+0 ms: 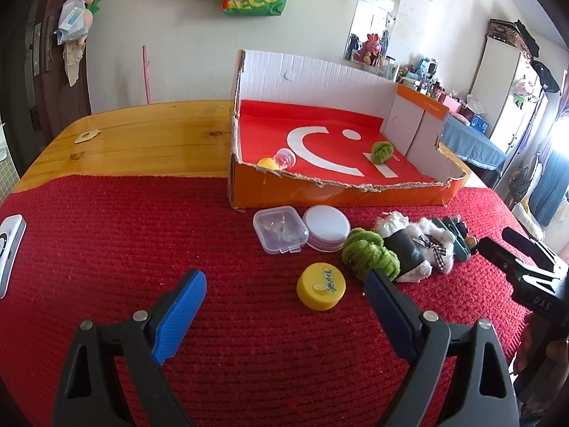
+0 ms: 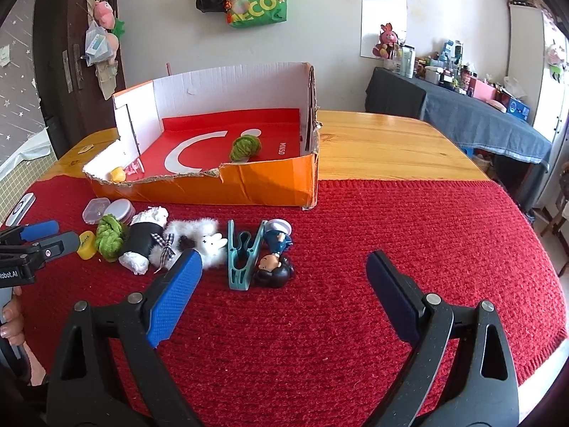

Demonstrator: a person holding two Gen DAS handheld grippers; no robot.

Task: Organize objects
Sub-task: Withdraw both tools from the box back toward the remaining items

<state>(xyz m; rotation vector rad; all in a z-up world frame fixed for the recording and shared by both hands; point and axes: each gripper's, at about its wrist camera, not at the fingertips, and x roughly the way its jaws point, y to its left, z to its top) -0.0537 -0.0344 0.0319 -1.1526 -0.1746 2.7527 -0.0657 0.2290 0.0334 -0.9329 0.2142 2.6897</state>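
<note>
Red mat (image 1: 142, 235); left gripper (image 1: 284, 284), right gripper (image 2: 284, 267) angled down, open.

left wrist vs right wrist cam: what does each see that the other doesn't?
Left wrist only: nothing notable. Right wrist only: the teal clip unobstructed, and bare wooden table on the box's other side. Both: orange box holding a green ball, yellow cap, clear case, both grippers open and empty.
</note>
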